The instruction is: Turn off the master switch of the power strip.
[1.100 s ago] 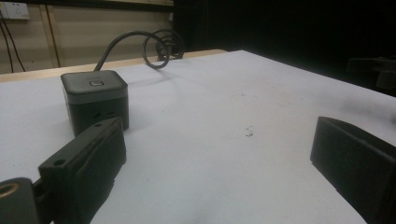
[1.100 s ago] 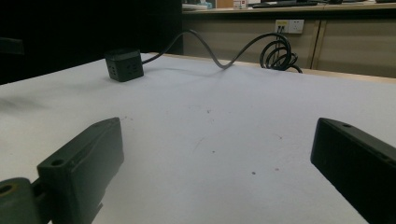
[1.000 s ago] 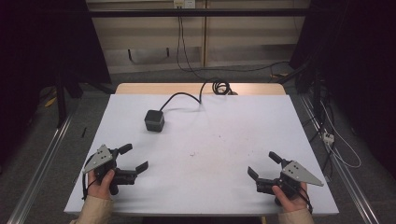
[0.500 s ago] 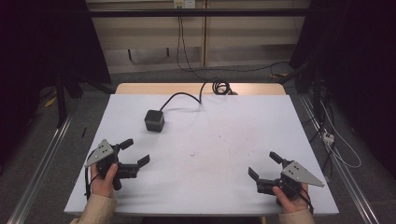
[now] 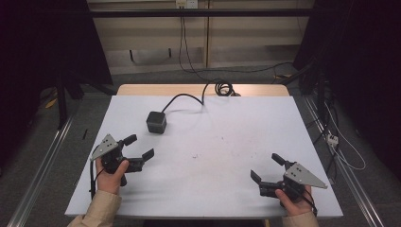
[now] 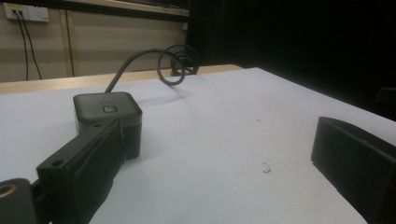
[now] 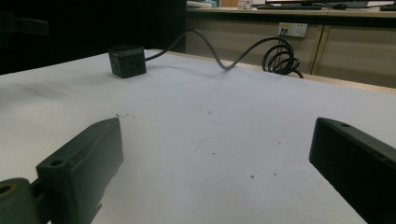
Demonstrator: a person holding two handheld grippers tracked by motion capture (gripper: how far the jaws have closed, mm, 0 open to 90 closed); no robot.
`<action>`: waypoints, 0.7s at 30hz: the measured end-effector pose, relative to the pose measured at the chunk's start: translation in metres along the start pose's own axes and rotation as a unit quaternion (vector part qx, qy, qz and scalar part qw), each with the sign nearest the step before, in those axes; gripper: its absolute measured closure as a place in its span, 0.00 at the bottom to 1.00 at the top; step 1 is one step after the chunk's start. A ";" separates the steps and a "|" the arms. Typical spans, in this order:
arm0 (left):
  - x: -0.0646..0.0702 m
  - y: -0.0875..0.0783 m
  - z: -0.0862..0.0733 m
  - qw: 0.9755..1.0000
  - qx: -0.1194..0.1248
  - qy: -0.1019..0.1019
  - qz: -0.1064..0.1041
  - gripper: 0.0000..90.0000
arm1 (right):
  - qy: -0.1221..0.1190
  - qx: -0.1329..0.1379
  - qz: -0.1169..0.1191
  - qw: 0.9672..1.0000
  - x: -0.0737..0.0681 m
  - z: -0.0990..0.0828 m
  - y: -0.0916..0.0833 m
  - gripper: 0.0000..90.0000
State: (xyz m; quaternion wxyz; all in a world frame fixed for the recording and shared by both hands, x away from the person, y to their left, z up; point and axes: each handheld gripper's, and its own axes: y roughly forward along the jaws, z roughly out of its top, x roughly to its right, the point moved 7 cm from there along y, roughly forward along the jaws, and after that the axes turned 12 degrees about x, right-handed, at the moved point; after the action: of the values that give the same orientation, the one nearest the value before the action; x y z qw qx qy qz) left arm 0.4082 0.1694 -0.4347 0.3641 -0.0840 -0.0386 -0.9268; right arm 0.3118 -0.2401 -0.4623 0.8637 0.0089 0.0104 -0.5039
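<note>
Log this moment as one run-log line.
left claw: open, near power cube | right claw: open, apart | cube: untouched on table

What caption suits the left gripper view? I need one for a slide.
Open left gripper faces a dark cube with a trailing cable on the white table.

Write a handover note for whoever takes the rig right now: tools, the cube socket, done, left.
Left tool: open, empty, at the near left of the white table, pointing toward the cube socket, close to it but not touching.
Right tool: open, empty, at the near right, far from the cube.
Cube socket: upright at the far left of the table; its black cable runs to a coil at the far edge.
Done: nothing gripped yet.
Left: probably close the left tool on the cube.
</note>
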 end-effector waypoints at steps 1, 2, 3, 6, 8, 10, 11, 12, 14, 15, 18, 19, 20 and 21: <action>-0.001 0.002 0.001 1.000 0.000 0.003 -0.002 0.03 | 0.000 0.001 0.000 1.000 0.000 0.000 0.000 0.03; -0.001 0.003 0.001 1.000 0.000 0.002 0.000 0.03 | 0.000 0.002 -0.002 1.000 0.001 0.000 -0.001 0.02; -0.002 0.005 0.001 1.000 -0.001 0.001 0.000 0.03 | 0.000 0.002 -0.002 1.000 0.001 0.000 -0.001 0.02; -0.002 0.010 0.001 1.000 -0.006 0.007 -0.002 0.03 | -0.001 0.002 -0.003 1.000 0.002 0.001 -0.001 0.03; -0.003 0.013 0.001 1.000 -0.006 0.004 0.000 0.03 | 0.002 0.003 -0.004 1.000 0.003 0.000 -0.002 0.03; -0.005 0.015 0.001 1.000 -0.008 0.001 0.000 0.03 | 0.002 0.002 -0.003 1.000 0.003 0.000 -0.002 0.02; -0.006 0.017 0.000 1.000 -0.012 0.002 0.002 0.03 | 0.001 0.002 -0.003 1.000 0.003 0.000 -0.002 0.03; -0.007 0.018 0.000 1.000 -0.014 0.003 0.005 0.03 | 0.001 0.002 -0.003 1.000 0.003 0.000 -0.002 0.03; -0.009 0.020 0.000 1.000 -0.014 0.003 0.007 0.03 | 0.001 0.003 -0.003 1.000 0.003 0.000 -0.002 0.03; -0.010 0.021 0.001 1.000 -0.013 -0.001 0.009 0.03 | 0.001 0.003 -0.003 1.000 0.003 0.000 -0.002 0.03; -0.012 0.024 0.002 1.000 -0.016 0.003 0.009 0.03 | 0.001 0.002 -0.003 1.000 0.004 0.000 -0.002 0.03; -0.012 0.025 0.002 1.000 -0.016 0.004 0.008 0.03 | 0.001 0.002 -0.004 1.000 0.004 0.000 -0.002 0.02; -0.012 0.026 0.003 1.000 -0.016 0.005 0.008 0.03 | 0.001 0.002 -0.004 1.000 0.004 0.000 -0.002 0.03; -0.012 0.027 0.004 1.000 -0.015 0.006 0.009 0.03 | 0.002 0.002 -0.003 1.000 0.004 0.000 -0.002 0.03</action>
State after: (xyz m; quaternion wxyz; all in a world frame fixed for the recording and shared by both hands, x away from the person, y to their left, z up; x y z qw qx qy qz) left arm 0.4363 0.1580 -0.4330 0.3716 -0.0843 -0.0214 -0.9243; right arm 0.3122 -0.2445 -0.4626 0.8620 0.0117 0.0106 -0.5067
